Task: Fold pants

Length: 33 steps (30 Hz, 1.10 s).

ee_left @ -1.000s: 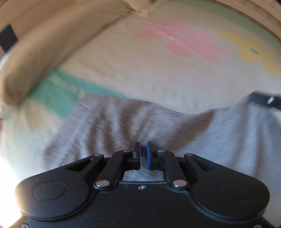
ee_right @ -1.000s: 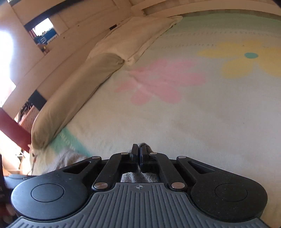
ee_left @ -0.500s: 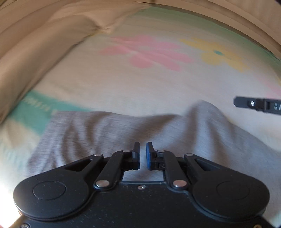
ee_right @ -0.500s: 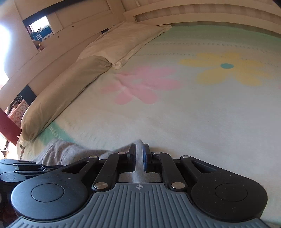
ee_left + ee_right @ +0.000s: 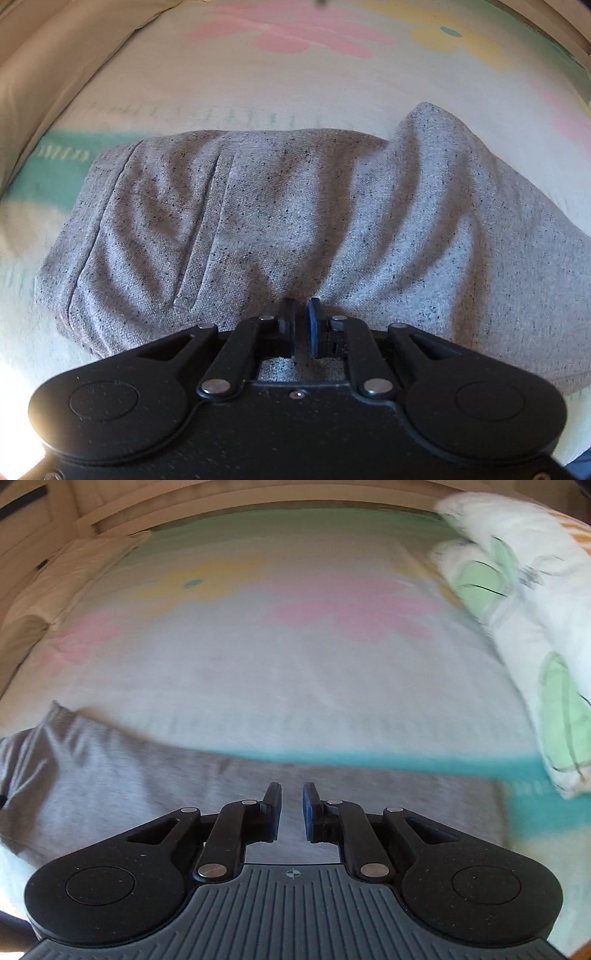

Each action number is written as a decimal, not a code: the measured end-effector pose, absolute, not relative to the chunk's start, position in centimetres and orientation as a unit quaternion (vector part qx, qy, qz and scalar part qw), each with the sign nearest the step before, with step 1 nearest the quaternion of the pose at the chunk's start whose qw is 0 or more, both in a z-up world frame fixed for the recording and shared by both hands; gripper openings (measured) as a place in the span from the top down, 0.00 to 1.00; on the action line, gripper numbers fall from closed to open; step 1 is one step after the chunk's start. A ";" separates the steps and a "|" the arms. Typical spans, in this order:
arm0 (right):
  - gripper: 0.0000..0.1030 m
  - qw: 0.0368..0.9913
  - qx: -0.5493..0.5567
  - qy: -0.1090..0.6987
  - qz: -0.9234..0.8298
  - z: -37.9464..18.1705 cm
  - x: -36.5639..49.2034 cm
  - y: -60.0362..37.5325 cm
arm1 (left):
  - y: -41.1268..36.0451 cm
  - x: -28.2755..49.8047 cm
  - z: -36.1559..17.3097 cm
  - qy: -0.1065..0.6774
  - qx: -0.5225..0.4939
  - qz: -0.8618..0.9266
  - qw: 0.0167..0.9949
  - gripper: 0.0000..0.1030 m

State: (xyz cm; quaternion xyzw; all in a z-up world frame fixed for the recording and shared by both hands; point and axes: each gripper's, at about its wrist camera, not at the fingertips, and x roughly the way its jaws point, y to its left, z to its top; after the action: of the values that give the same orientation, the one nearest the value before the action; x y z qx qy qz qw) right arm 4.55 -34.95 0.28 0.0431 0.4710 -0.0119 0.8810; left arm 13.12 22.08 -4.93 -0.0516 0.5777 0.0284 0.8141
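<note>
Grey speckled pants lie folded on the flowered bed cover, with a raised bump of cloth at the far right. My left gripper sits low over the near edge of the pants, its jaws nearly together with a narrow gap; cloth shows right beneath them. In the right wrist view the pants lie flat across the lower frame. My right gripper hovers over them with its jaws apart and nothing between them.
A beige pillow lies along the left side of the bed. A white leaf-printed pillow or duvet lies at the right. A teal stripe of the cover runs just past the pants. The wooden bed frame edges the far side.
My right gripper has opened, let go of the pants and swung right. The pants have settled onto the bed. My left gripper has come lower and closer to the cloth.
</note>
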 end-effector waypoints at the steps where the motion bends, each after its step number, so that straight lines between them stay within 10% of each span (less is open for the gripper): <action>1: 0.87 0.877 0.054 0.475 -0.037 0.2 3.6 -37.2 | 21.9 13.1 -4.9 0.577 -0.046 0.031 0.815 0.82; 11: 0.78 0.836 0.206 0.473 -0.184 -4.9 -0.8 -51.3 | 19.3 13.2 -5.7 0.568 -0.020 0.058 0.821 0.82; 33: 0.78 0.832 0.165 0.512 -0.132 -7.0 0.5 -51.1 | 19.8 13.1 -4.8 0.571 -0.037 0.055 0.818 0.82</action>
State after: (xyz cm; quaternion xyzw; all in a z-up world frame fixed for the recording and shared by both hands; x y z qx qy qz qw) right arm 0.49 -51.12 -6.99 0.1654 0.5122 -0.1321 0.8324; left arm 13.12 19.79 -4.83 -0.0374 0.5710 0.0549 0.8183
